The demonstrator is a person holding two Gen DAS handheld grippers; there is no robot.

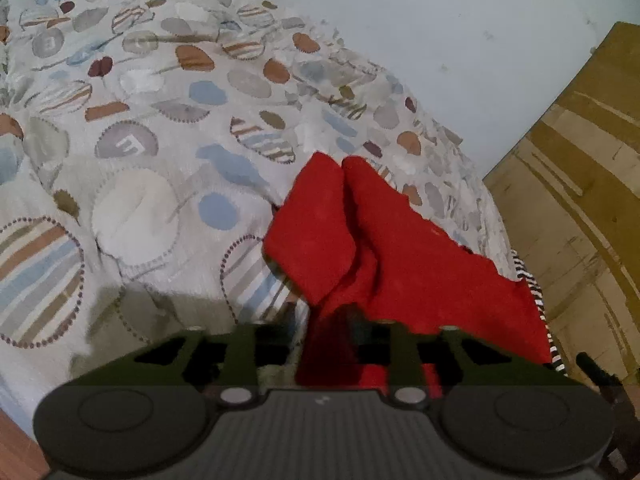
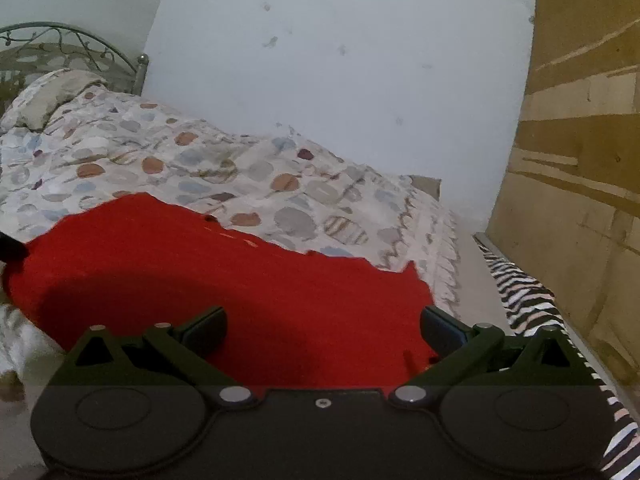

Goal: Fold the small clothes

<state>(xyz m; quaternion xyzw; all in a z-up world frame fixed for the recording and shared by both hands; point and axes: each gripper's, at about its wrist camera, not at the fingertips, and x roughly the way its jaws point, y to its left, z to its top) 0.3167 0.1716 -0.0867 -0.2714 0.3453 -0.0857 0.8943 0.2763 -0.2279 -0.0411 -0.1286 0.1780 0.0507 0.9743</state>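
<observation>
On the bed, over a bedspread (image 1: 160, 128) printed with grey, blue and brown ovals, lies a red cloth (image 1: 400, 248). In the left wrist view it sits toward the right side of the bed, near the edge, with two rounded flaps pointing to the far side and a deep crease between them. Its near part bunches up and runs into the left gripper (image 1: 320, 332). The cloth covers that gripper's fingertips, so I cannot tell whether the jaws press on it or stand loose around it.

In the right wrist view the cloth (image 2: 240, 280) spreads wide and mostly flat, its far edge ragged against the bedspread (image 2: 280, 184). The right gripper (image 2: 322, 326) hangs just over the near part of it, jaws spread wide apart, with nothing clamped; red fabric shows in the gap below them. A dark shadow falls on the cloth left of centre.

A zebra-striped fabric (image 2: 524, 296) runs along the right edge of the bed, between it and a yellow-brown wardrobe (image 2: 580, 160). A pale wall (image 2: 340, 60) stands behind. At far left are a pillow (image 2: 52, 96) and a metal headboard (image 2: 72, 44).
</observation>
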